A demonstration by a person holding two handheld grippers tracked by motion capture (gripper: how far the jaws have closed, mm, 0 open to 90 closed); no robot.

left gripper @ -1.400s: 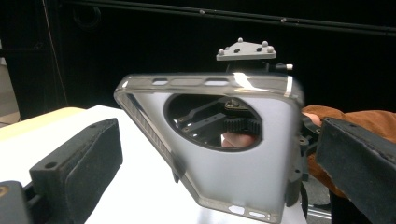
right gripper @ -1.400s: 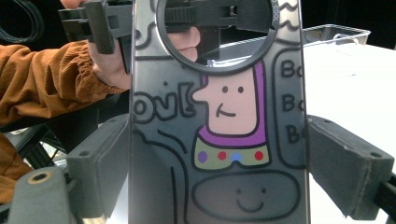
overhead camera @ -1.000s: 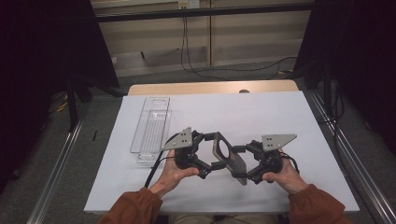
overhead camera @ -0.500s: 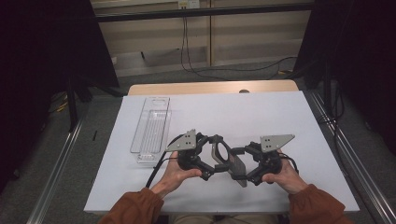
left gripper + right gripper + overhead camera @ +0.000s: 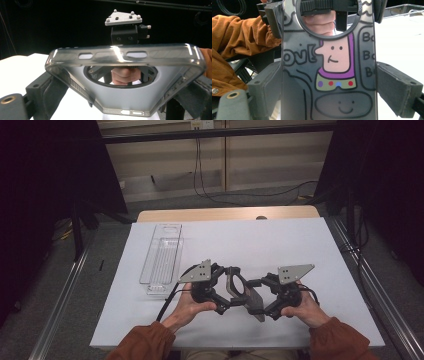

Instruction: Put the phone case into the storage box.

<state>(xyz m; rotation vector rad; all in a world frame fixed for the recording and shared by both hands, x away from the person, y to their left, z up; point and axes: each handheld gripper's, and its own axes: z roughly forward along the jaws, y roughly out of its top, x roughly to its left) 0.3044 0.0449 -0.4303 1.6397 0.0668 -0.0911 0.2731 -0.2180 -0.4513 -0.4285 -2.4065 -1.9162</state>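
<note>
White table (image 5: 300, 245), wooden edge at far side. Clear plastic tray (image 5: 161, 260) on table's left half, long axis running away from the person, just left of the grippers. Orange sleeves entering from bottom edge. Left gripper (image 5: 220, 292) and right gripper (image 5: 260, 297) facing each other over the near-centre of table, raised above the surface. Grey translucent phone case (image 5: 245, 292) spanning between them, tilted. Left gripper (image 5: 120, 100): jaws pressed against the case's two long sides, pinching it across its width; inner face and camera ring toward the camera. Right gripper (image 5: 327, 82): jaws likewise clamped on both long edges of phone case (image 5: 329, 75); printed cartoon back in view.
</note>
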